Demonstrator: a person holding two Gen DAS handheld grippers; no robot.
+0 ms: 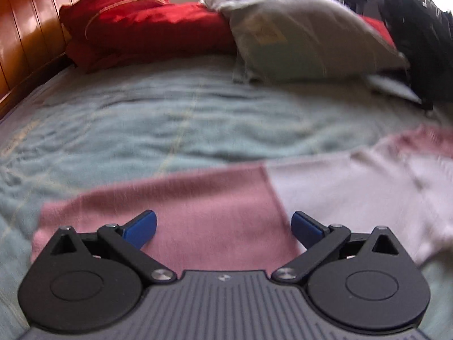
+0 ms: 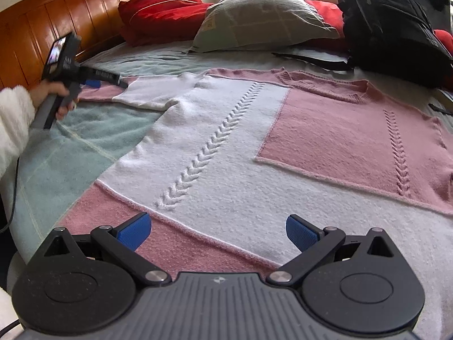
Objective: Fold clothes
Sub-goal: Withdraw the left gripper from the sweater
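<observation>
The left wrist view is smeared with blur, so the weave of the sweater [image 1: 198, 212] and the edges of things at the back are hard to make out there. The left gripper [image 1: 223, 228] has its blue pads wide apart above the pink cuff end of a sleeve, with nothing between them; whether the pads touch the knit cannot be told. In the right wrist view the same gripper [image 2: 109, 80] shows small at the far left, held by a hand [image 2: 52, 96] in a fluffy white sleeve [image 2: 12, 124], its tip at the sleeve end of the sweater.

The sweater [image 2: 226, 147] lies flat and spread on the bed [image 2: 70, 147], pink and white blocks with two braided ridges, collar towards the pillows. Its right side and lower hem run out of frame. The right gripper [image 2: 218, 231] is also spread apart and empty, over the pink hem band near the lower edge.

Behind the sweater a grey pillow [image 2: 263, 17] leans on a red one [image 2: 164, 8] against the wooden headboard [image 2: 56, 14]. A black backpack [image 2: 393, 28] sits at the far right, touching or just beside the sweater's shoulder; it is closed and its contents are hidden. It covers part of another red cushion.
</observation>
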